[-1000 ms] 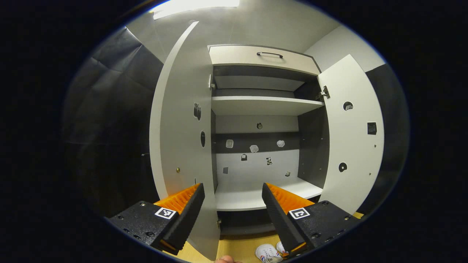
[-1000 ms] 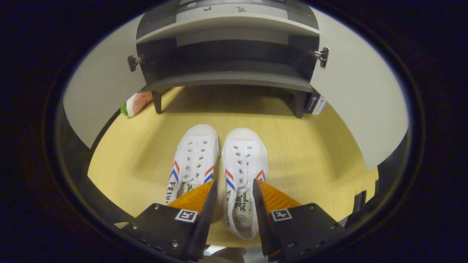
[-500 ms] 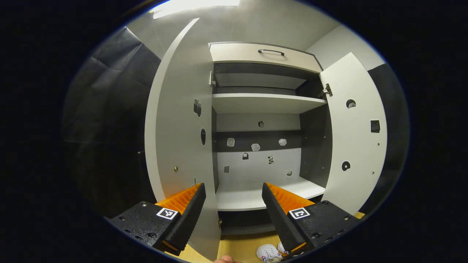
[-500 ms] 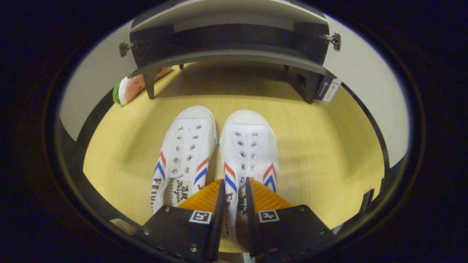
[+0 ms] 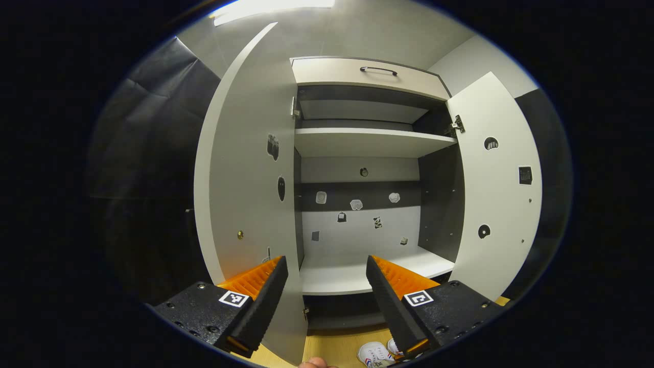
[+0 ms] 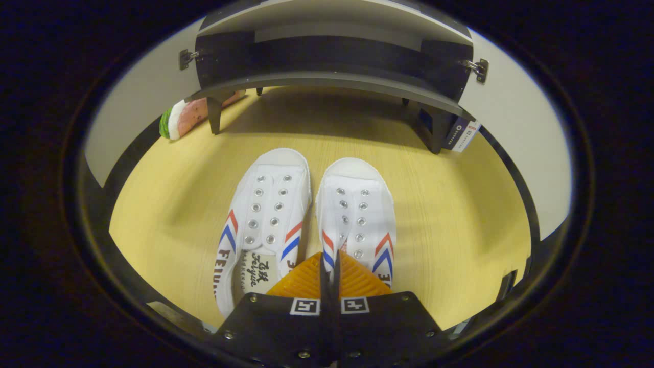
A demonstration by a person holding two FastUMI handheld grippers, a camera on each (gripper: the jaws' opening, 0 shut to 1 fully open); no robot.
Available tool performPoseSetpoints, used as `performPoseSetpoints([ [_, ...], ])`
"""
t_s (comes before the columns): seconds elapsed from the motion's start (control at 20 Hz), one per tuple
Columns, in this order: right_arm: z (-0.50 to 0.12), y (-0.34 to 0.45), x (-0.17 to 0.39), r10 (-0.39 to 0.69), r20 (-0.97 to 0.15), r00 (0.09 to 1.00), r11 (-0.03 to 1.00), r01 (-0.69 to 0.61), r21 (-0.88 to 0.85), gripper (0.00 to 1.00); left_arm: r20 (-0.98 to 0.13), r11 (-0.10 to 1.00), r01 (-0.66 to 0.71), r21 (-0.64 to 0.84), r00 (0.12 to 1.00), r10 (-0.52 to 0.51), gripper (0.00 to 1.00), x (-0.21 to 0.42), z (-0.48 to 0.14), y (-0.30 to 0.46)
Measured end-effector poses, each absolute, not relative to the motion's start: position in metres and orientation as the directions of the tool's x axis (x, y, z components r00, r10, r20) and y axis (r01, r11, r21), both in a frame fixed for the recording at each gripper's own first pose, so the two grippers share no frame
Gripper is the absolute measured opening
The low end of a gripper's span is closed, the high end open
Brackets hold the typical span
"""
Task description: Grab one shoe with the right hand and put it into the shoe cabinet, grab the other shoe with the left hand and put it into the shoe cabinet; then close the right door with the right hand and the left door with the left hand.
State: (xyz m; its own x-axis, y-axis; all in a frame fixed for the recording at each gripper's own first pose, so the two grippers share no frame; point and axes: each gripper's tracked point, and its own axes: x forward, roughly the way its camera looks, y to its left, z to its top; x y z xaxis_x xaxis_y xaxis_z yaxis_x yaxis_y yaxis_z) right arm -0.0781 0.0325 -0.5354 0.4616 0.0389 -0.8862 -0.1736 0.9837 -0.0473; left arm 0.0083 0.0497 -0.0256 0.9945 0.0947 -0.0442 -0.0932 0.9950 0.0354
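right gripper (image 6: pixel 329 260) clamping right shoe (image 6: pixel 357 214) (inner edge)

The right gripper (image 6: pixel 329 263) covers the heel end of the right-hand shoe (image 6: pixel 357 214), so how much of the side wall sits between its fingers can't be told. In the left gripper view, both shoes (image 5: pixel 377 353) are cut off by the bottom edge. The small stickers (image 5: pixel 356 205) on the cabinet's back wall are too small to make out.
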Motion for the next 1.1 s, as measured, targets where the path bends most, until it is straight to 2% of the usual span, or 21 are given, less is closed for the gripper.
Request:
performPoseSetpoints([
  [0.15, -0.523, 0.028, -0.077, 0.046, -0.875, 0.482, 0.99, -0.136, -0.023, 0.0, -0.043, 0.995, -0.09, 0.032, 0.995, 0.091, 0.94, 0.009, -0.026, 0.049],
  [0.3, -0.491, 0.027, -0.073, 0.075, -0.857, 0.51, 0.994, -0.107, 0.023, 0.0, -0.042, 0.996, -0.084, 0.034, 0.995, 0.086, 0.94, 0.009, -0.026, 0.049],
  [0.45, -0.442, 0.024, -0.058, 0.082, -0.814, 0.574, 0.995, -0.093, 0.034, 0.0, -0.044, 0.996, -0.077, 0.041, 0.996, 0.079, 0.94, 0.01, -0.028, 0.048],
  [0.8, -0.281, 0.021, 0.025, 0.092, -0.599, 0.796, 0.995, -0.101, 0.018, 0.0, -0.047, 0.997, -0.07, 0.024, 0.996, 0.071, 0.95, 0.012, -0.03, 0.047],
  [1.1, -0.191, 0.032, 0.118, 0.114, -0.447, 0.887, 0.99, -0.141, -0.026, 0.0, -0.041, 0.998, -0.069, 0.011, 0.997, 0.069, 0.95, 0.013, -0.029, 0.047],
])
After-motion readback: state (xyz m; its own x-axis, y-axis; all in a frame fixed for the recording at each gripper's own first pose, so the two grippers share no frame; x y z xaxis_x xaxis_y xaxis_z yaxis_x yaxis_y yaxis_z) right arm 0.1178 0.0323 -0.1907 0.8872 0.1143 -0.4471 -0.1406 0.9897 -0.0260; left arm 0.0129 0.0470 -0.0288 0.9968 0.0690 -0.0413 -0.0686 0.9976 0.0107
